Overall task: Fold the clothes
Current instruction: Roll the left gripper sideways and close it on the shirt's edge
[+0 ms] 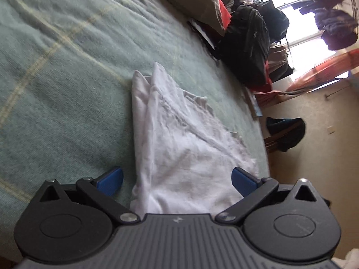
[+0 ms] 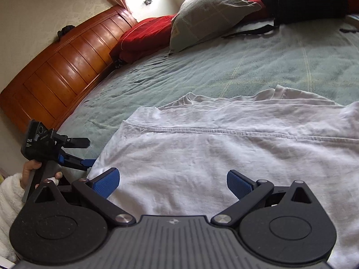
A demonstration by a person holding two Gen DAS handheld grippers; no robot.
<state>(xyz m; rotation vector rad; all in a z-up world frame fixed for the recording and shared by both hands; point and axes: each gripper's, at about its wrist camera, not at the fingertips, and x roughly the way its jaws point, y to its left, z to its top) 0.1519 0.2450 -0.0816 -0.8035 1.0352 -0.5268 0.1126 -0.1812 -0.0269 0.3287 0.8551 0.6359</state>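
Item: white cotton T-shirt (image 2: 224, 152), partly folded, lying flat on the green checked blanket (image 2: 202, 71)
Long axis: runs straight ahead of the left gripper (image 1: 177, 180)
Left gripper: spread wide, holding nothing
Right gripper (image 2: 172, 182): spread wide, empty, above the shirt's long side
Nearer the shirt's end: left

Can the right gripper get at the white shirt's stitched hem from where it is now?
Probably yes: the right gripper hangs open over the white shirt, and nothing lies between it and the stitched hem.
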